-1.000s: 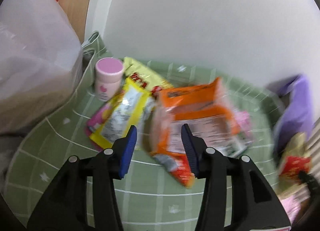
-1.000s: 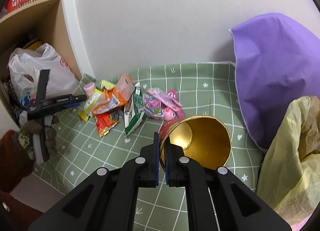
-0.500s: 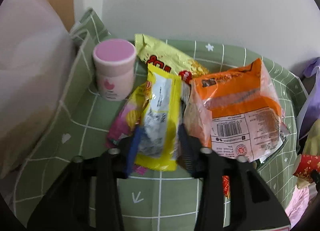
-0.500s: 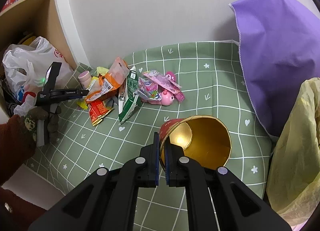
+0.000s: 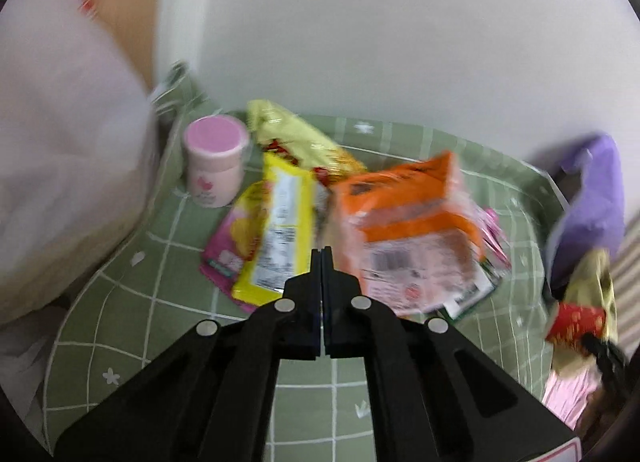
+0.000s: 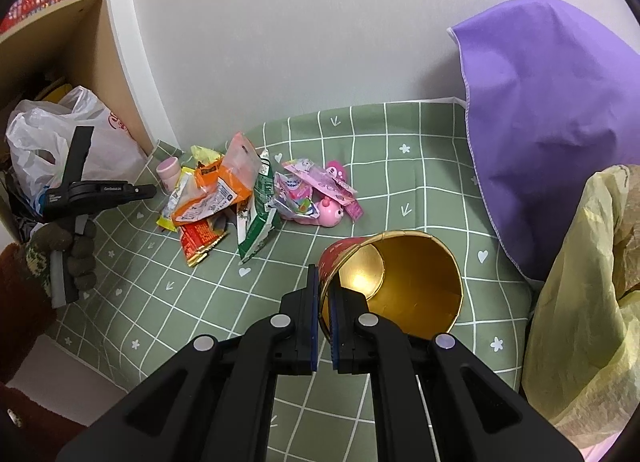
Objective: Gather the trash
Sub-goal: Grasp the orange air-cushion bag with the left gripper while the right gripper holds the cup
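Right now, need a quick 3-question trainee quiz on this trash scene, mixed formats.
1. True or false: the right claw is shut on the rim of the gold-lined cup.
2. The pink-lidded jar stands: A) beside the snack wrappers; B) inside the cup; C) in the right claw.
3. Fill in: the tablecloth is ____ with a white grid.

Key: 1 true; 2 A; 3 green.
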`<state>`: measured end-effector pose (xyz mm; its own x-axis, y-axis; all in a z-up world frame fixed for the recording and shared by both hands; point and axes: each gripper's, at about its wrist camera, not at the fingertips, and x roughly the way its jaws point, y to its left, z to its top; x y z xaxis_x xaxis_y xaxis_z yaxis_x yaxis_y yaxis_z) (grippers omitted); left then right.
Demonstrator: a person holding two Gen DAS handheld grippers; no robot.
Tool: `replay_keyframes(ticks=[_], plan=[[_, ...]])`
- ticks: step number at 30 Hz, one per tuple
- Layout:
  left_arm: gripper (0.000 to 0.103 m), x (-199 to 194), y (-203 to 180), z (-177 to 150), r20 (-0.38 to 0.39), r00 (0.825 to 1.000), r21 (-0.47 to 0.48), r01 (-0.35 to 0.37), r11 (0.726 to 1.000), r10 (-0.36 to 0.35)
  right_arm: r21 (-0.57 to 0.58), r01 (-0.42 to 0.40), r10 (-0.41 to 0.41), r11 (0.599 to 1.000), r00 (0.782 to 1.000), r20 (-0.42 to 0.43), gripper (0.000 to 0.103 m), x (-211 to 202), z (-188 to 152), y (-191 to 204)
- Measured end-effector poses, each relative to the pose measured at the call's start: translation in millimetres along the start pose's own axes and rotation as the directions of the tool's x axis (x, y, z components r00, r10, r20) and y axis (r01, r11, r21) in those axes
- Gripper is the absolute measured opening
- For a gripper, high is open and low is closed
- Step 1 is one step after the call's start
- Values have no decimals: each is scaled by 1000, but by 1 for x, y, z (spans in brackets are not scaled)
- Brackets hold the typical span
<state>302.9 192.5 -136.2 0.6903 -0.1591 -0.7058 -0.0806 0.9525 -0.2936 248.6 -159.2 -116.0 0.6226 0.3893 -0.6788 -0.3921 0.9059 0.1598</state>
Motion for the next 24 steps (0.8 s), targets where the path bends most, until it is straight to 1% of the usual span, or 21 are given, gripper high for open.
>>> replay_keyframes(ticks=[1,3,4,5,7,9,12,13,14,15,16,18,20,21,22,24], plan=[[2,0,-7,0,0,1000,33,11,999,-11,1,-3,3,1000,1000,0,6,-1,0,1],[10,4,-23,3,19,1000,75,12,997,-13,0,-3,3,1000,1000,-1,6,-3,0,1],[18,9,-26,5,29,1000,84,2,996,-5,-4,-1,1,1000,1000,0,6,-5,0,2],[22,14,-27,6,37,999,72,-3,997,0,-7,-2,2,1000,1000,1,6,-6,0,2],[24,29,-23,8,46,999,31,-4,1000,3,-14,1,-2,1000,1000,-3,6,-8,-1,3],[24,47,-23,8,31,999,16,-32,999,32,-17,11,-12,1000,1000,-21,6,-8,-5,1],[24,76,-23,6,-5,994,19,-106,994,107,-18,23,-23,1000,999,-41,6,-7,-10,-2],[24,83,-22,5,-27,989,22,-144,989,145,-20,27,-28,999,999,-47,6,-8,-11,-3],[17,86,-21,5,-52,983,13,-175,984,176,-22,32,-33,999,998,-49,6,-9,-12,-3],[16,85,-19,6,-62,983,-11,-172,985,171,-26,36,-38,999,998,-49,6,-11,-13,-3],[14,79,-18,7,-58,987,-43,-151,988,149,-31,42,-43,999,998,-46,6,-14,-12,-4],[11,64,-20,10,-34,991,-52,-129,990,127,-37,50,-51,998,998,-32,6,-20,-8,-7],[10,39,-26,15,2,993,-51,-115,992,115,-35,58,-58,998,998,-3,6,-30,-2,-8],[10,20,-33,17,26,994,-55,-108,993,109,-33,61,-61,998,998,12,6,-35,1,-8],[10,3,-40,18,48,994,-51,-95,994,98,-31,66,-65,997,997,37,6,-44,5,-8],[10,-24,-58,20,90,992,-8,-84,996,84,-26,72,-71,997,995,67,6,-55,11,-8]])
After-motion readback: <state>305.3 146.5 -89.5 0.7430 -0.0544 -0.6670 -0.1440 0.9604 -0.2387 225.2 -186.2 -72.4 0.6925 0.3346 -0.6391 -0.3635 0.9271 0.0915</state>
